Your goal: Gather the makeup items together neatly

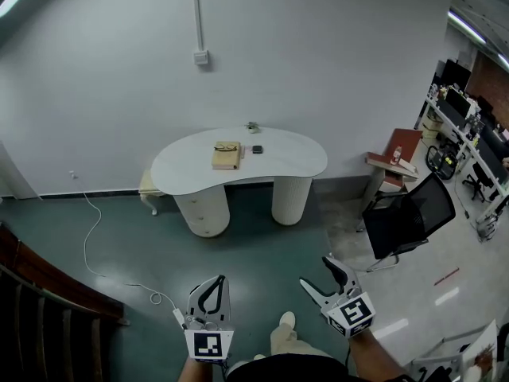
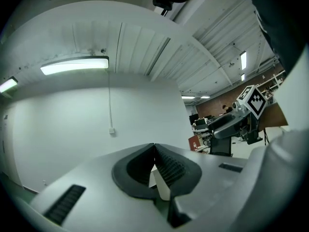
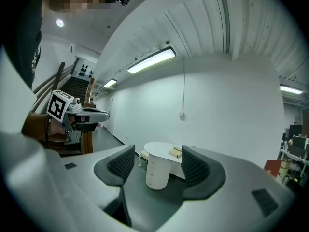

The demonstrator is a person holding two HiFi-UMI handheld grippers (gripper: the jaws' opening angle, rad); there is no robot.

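The left gripper (image 1: 216, 286) and the right gripper (image 1: 316, 274) sit lowest in the head view, held side by side above the green floor (image 1: 262, 253) and well apart from each other. In the left gripper view, the left gripper's ribbed pads meet at their tips with nothing between them. In the right gripper view, the right gripper's pads stand spread wide and grip nothing; only the distant table shows through the gap.

Both grippers are well short of the white, kidney-shaped table (image 1: 294, 161), which stands against the far wall on two round pedestals. The items to gather lie near the middle of its top: a tan box (image 1: 226, 156) and, just to its right, a small dark item (image 1: 256, 149). They are too small here to tell what they are.

A white cable (image 1: 91, 229) trails across the floor at the left. A black chair (image 1: 407, 217) stands to the right of the table.
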